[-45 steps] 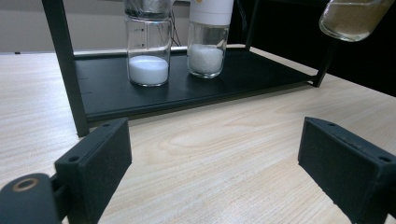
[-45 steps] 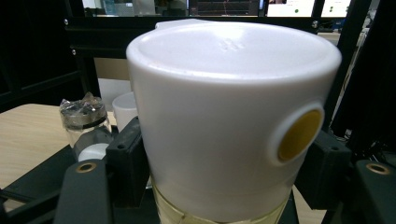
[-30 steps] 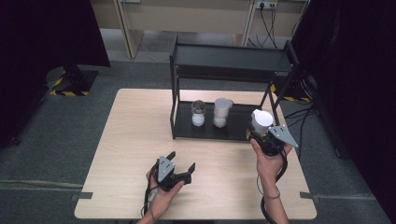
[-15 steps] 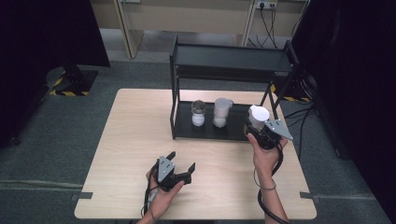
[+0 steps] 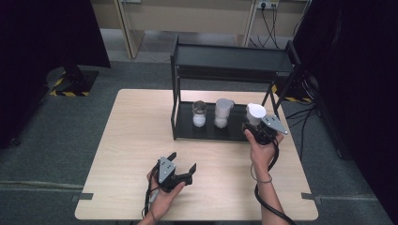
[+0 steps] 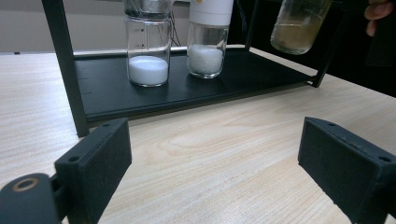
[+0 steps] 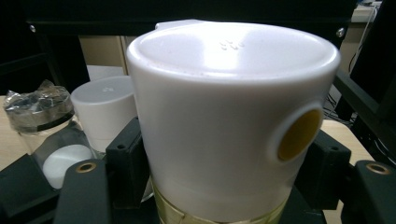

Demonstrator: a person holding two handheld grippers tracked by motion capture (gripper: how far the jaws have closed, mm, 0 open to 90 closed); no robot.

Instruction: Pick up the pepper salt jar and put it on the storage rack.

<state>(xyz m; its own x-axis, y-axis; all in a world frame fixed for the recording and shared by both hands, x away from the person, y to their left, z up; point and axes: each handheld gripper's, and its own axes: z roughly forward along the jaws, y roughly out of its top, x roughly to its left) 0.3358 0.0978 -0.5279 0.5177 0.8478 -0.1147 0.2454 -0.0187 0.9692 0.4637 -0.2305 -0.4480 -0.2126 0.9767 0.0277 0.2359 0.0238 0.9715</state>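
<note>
Since a second ago, the right gripper (image 5: 259, 125) has carried its white-capped glass jar of pale yellowish grains (image 5: 255, 114) leftward and toward the black metal two-tier rack (image 5: 233, 57), so the jar now hangs at the right end of the rack's lower tray, just beside the front right post. Its fingers (image 7: 125, 158) are clamped on the jar's sides below the wide white cap, which bears a round yellow spot on one side; the left gripper view shows the jar's base lifted clear of the tray. The left gripper (image 5: 179, 168) has kept its place over the near part of the light wooden desk (image 5: 136, 140), its fingers (image 6: 95, 161) spread wide with nothing between them.

On the rack's lower tray stand two more containers, close side by side: a clear glass jar with a crinkled foil-like top and white powder in the bottom (image 5: 199, 114), and to its right a glass jar with a tall white cap holding white crystals (image 5: 223, 112). The held jar is near the second of these but apart from it. The rack's upper shelf is flat and dark.

The desk has a pale wood grain and stands on grey carpet, with strips of tape on the floor near its front corners. Black curtains (image 5: 47, 37) close the room at both sides, a black-and-yellow striped stand base (image 5: 70, 84) sits at the left, and cables hang from a wall socket (image 5: 267, 5) behind the rack.
</note>
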